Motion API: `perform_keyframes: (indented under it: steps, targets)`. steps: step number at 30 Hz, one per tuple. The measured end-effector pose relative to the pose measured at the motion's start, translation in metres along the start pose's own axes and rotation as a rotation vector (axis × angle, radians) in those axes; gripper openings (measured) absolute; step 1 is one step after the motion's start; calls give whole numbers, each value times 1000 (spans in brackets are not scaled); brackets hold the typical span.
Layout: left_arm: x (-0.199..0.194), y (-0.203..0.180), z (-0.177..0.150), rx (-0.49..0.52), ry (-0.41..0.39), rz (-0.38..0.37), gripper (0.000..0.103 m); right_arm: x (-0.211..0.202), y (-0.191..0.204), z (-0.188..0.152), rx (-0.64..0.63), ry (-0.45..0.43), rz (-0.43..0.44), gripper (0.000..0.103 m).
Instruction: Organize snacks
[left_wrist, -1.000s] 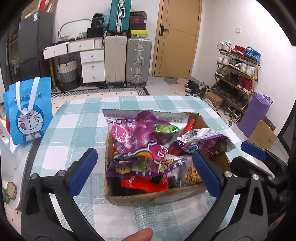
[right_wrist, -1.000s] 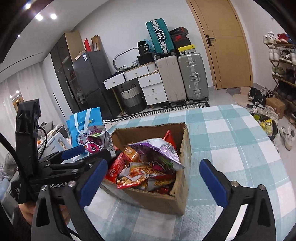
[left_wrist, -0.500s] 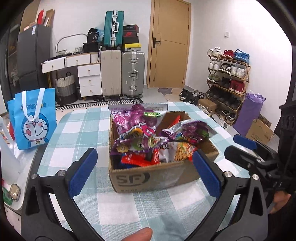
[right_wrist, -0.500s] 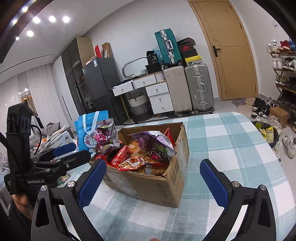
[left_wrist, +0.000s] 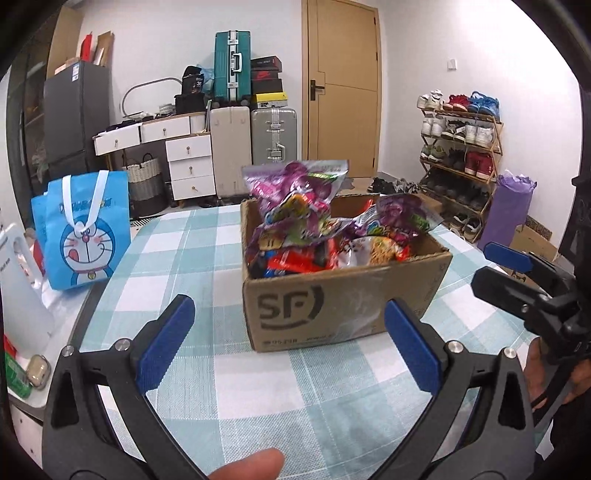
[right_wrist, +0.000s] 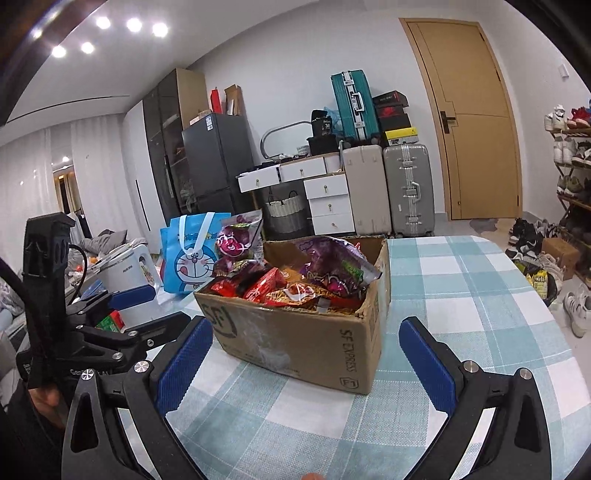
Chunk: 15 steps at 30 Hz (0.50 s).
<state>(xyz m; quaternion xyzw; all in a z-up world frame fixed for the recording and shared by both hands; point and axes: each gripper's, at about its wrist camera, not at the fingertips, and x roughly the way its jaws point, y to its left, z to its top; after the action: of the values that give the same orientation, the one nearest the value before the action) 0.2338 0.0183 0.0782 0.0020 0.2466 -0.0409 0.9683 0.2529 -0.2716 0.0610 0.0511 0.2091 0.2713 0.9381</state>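
A brown SF cardboard box (left_wrist: 343, 295) stands on the checked tablecloth (left_wrist: 184, 258), heaped with snack bags. A large purple snack bag (left_wrist: 295, 192) sticks up at its back left, with red packets (left_wrist: 295, 260) below. The box also shows in the right wrist view (right_wrist: 306, 343), holding a purple bag (right_wrist: 332, 269) and red packets (right_wrist: 264, 286). My left gripper (left_wrist: 288, 343) is open and empty, low in front of the box. My right gripper (right_wrist: 303, 363) is open and empty, in front of the box's near corner.
A blue Doraemon bag (left_wrist: 83, 232) stands at the table's left edge, beside a white appliance (right_wrist: 123, 275). Suitcases (left_wrist: 273, 136), drawers (left_wrist: 190, 162) and a door (left_wrist: 340, 85) line the far wall. A shoe rack (left_wrist: 461, 155) stands on the right.
Both grippers have drawn back and dropped lower, so the box now shows from the side instead of from above. Both stay open and empty.
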Motion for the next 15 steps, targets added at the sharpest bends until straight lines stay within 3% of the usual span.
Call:
perform_keyframes:
  steps: [9, 15]
  targets:
    - [0, 17, -26, -51, -60, 36, 102, 2, 7, -15, -34, -45, -36, 103]
    - [5, 17, -33, -46, -58, 48, 102, 1, 10, -18, -57, -60, -41, 103]
